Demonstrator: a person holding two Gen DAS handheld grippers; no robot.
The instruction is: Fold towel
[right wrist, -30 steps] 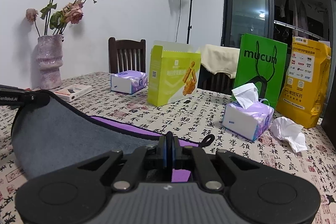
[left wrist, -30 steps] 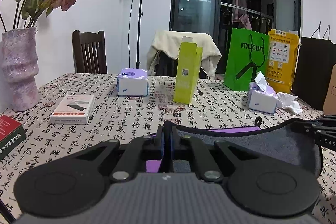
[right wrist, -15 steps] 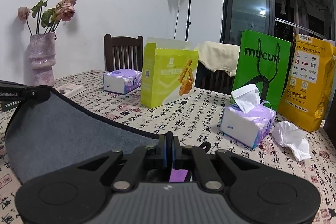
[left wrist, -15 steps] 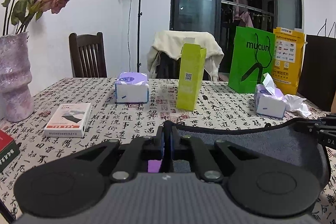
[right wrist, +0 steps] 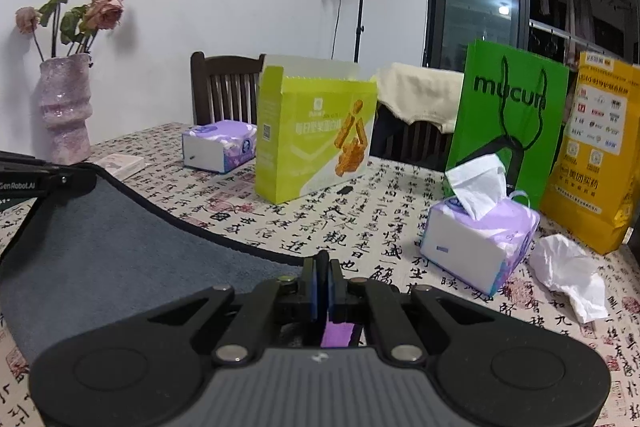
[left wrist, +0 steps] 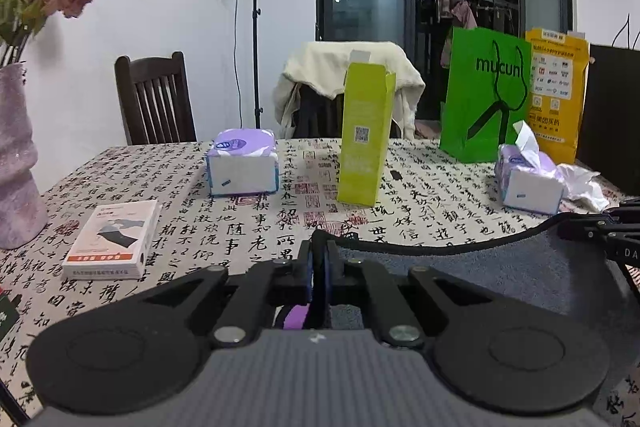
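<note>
Table (left wrist: 248, 235) with calligraphy-print cloth, the landmark for all positions. Grey towel (right wrist: 120, 251), black-edged, held above the table's near side, sagging between the two grippers. Lime carton (right wrist: 316, 135) upright at the table's centre; tissue pack (left wrist: 528, 179) toward its right edge. Left gripper (left wrist: 318, 259), jaws pressed together on one towel corner. Right gripper (right wrist: 321, 279), jaws likewise pinching the opposite corner.

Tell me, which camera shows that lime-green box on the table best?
The right wrist view: the lime-green box shows its broad printed front with the snack picture, plus its open top flaps. The left wrist view catches the same box nearly edge-on, so only the narrow side with a QR code is visible.
</note>
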